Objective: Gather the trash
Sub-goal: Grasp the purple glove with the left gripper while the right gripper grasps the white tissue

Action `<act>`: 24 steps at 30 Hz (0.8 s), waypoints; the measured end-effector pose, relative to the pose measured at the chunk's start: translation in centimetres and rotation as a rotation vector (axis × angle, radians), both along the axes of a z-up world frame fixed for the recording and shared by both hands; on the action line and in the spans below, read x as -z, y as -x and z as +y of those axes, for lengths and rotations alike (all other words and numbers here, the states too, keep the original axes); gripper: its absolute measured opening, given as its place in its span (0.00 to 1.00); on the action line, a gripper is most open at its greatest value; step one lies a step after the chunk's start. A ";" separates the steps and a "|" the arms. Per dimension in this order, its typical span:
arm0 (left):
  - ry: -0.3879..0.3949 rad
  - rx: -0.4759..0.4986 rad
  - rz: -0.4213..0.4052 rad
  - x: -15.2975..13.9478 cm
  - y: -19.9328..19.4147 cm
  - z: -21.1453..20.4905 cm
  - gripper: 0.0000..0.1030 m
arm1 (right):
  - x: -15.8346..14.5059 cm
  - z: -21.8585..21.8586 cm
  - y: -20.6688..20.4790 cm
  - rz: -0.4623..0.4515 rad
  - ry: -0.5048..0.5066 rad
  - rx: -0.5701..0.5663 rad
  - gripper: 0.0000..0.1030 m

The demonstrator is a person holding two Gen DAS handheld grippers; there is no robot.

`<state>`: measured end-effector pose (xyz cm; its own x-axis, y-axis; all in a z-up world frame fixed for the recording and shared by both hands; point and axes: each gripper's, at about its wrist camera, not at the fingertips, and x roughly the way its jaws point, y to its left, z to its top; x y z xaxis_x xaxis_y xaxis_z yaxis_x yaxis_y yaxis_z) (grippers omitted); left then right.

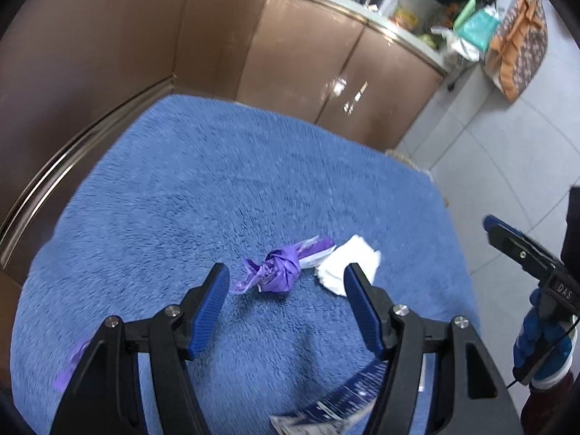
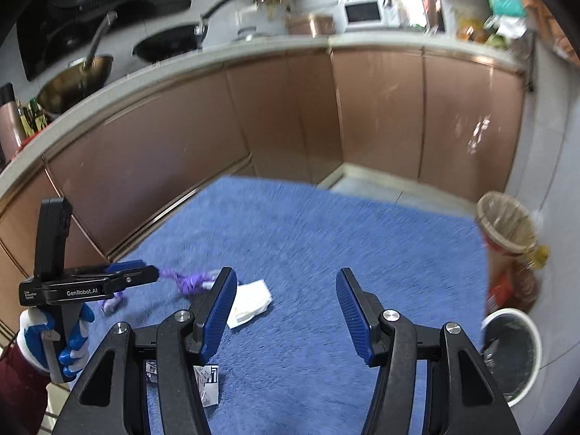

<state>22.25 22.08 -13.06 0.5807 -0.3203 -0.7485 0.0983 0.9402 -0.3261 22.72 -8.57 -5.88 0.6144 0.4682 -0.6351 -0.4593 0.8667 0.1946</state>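
The left tongs were spread wide and held nothing, poised above the blue shaggy cloth that covered the worktop. Between and just beyond their blue pads lay a twisted purple wrapper, its long axis running from the near left toward the far right, with the knotted bulk in the middle and a flatter, paler tail pointing to the far right. That tail touched a crumpled white tissue, which sat just beside the right-hand pad. A torn blue-and-white packet lay nearer the worktop's near edge, partly hidden under the tongs' frame, and a blurred purple scrap showed near the left edge. The right tongs were likewise released and empty, hovering over the cloth. From the right wrist view the purple wrapper lay left of the white tissue, both well in from the far edge, and the left gripper's tips reached close to the wrapper's left end, gripped by a gloved left hand. A small printed scrap lay near the near edge. Beyond the worktop's right edge stood a white bin and a lined wicker basket on the floor.
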 end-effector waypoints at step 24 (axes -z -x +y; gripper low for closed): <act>0.005 0.128 0.050 4.9 -4.3 -1.3 0.49 | 9.2 6.8 -5.7 0.212 0.042 -0.168 0.44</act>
